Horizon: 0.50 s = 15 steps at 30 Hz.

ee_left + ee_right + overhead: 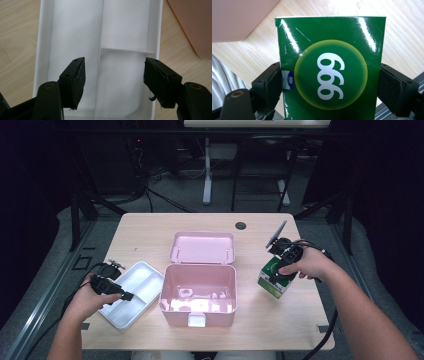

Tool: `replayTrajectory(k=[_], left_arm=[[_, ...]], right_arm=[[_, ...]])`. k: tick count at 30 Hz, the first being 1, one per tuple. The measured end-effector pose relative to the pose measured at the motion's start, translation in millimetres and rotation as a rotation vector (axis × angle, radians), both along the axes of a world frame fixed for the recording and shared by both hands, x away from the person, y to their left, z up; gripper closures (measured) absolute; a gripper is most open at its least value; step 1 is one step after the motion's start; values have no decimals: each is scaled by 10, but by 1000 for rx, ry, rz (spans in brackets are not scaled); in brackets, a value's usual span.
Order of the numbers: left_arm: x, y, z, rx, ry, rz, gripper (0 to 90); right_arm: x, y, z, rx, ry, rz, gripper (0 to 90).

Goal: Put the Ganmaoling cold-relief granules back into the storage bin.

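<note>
1. Nearest our lens in the right gripper view, we see one green box [330, 72], glossy card with sharp corners, bearing a yellow-rimmed green disc with white "999" figures that read upside down from here.
2. We count two black jaws of the right gripper [280, 271], one pressed on each side face of that box, so they stand wide and hold it.
3. We place the box, in the high view [274, 281], at the right of the table [145, 227], just right of the pink case [198, 292] and apart from it; whether its base touches the wood we cannot tell.
4. We read its long axis as running away from the right gripper, its far end edge lying square across the right gripper view; in the high view it sits tilted.
5. We count one pink case, smooth plastic with rounded corners, its single lid [202, 247] swung open and lying flat behind it.
6. We count one white tray [150, 282], thin smooth plastic, rectangular, split by ridges into three compartments in the left gripper view [45, 37].
7. We see the left gripper [112, 289] above that tray at the table's left, its two jaws standing wide with nothing between them.
8. We note one pale wood-grain tabletop with one dark round hole [241, 225] near its far edge.
</note>
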<state>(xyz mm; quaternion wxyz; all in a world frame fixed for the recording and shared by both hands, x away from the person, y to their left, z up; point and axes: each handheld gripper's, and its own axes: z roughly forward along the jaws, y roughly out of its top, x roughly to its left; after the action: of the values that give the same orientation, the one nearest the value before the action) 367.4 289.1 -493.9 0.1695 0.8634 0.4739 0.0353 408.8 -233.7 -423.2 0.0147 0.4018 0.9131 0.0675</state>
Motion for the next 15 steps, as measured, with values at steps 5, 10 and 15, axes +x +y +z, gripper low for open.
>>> replayTrajectory(k=[5, 10, 15], left_arm=[[3, -6, -7, 2, 1, -6, 344], [3, -4, -12, -2, 4, -4, 344], [5, 9, -25, -3, 7, 3, 344]], right_arm=[[-9, 6, 99, 8, -13, 35, 153], [-23, 26, 161, -6, -33, 104, 153], [-111, 102, 236, 5, -60, 265, 153]])
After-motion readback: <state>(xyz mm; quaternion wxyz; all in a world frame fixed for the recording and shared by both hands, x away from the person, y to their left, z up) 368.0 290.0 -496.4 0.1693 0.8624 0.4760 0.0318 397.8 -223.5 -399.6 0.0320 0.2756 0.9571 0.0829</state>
